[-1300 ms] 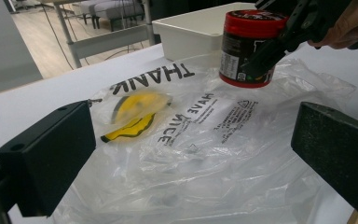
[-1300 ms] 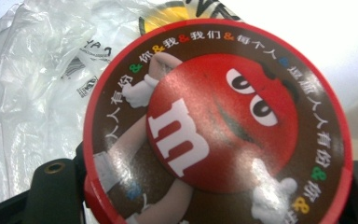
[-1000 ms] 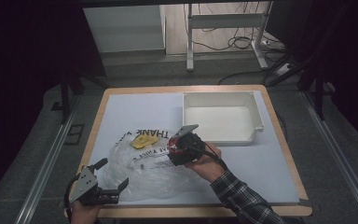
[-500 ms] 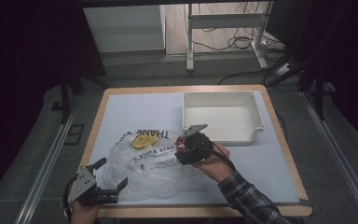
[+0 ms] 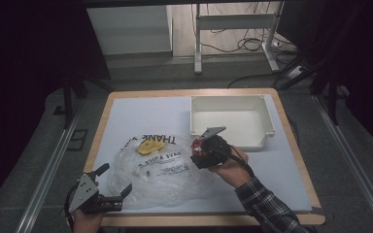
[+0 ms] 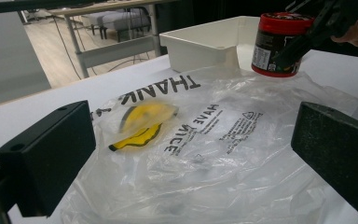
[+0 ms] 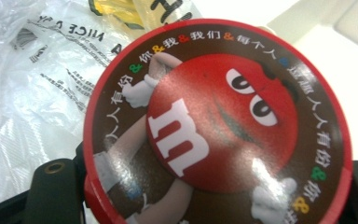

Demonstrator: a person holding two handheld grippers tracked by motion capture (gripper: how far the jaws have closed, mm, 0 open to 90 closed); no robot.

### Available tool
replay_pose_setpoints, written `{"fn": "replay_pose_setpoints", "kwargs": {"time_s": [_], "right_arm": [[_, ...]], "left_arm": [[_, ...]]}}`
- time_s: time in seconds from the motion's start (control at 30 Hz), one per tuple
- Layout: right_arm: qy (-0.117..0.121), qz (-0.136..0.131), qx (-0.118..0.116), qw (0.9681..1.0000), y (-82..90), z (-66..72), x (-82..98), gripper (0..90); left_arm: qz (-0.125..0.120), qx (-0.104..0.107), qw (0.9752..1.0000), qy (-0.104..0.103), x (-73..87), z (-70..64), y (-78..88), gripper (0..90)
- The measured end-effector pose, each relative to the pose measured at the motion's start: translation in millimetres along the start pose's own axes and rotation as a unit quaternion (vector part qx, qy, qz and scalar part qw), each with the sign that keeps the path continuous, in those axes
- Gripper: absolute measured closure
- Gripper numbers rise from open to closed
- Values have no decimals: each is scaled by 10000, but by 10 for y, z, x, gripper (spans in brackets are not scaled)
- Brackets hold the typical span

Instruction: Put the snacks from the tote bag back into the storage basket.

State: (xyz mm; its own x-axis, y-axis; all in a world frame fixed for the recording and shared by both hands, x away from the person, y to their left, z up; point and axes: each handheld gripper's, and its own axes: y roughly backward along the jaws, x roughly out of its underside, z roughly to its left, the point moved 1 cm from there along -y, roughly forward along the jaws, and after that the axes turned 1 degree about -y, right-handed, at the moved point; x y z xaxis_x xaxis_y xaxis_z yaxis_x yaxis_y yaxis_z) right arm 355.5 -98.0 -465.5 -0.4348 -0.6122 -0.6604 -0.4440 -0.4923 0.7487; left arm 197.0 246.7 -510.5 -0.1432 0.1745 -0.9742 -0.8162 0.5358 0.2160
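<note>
Round red-lidded candy jar with brown label (image 7: 214, 130), pinched at its sides between the jaws of the right gripper (image 5: 205, 149), held just above the white table (image 5: 141, 116) between the crinkled clear plastic bag (image 5: 160, 177) and the white rectangular plastic bin (image 5: 267, 124). Carry step, likely toward the bin: next, over the rim, then release. Left gripper (image 5: 114, 182) spread wide at the bag's near edge, holding nothing.

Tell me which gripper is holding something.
The right gripper, clamped on the red-lidded candy jar beside the white bin. The left gripper stands open and empty at the plastic bag's near edge.
</note>
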Motion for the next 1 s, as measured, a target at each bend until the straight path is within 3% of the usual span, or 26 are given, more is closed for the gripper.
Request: {"fn": "replay_pose_setpoints", "kwargs": {"time_s": [1.0], "right_arm": [[-110, 18, 101, 9999, 38, -428, 4, 260]], "left_arm": [[4, 42, 10000, -8, 0, -3, 0, 0]]}}
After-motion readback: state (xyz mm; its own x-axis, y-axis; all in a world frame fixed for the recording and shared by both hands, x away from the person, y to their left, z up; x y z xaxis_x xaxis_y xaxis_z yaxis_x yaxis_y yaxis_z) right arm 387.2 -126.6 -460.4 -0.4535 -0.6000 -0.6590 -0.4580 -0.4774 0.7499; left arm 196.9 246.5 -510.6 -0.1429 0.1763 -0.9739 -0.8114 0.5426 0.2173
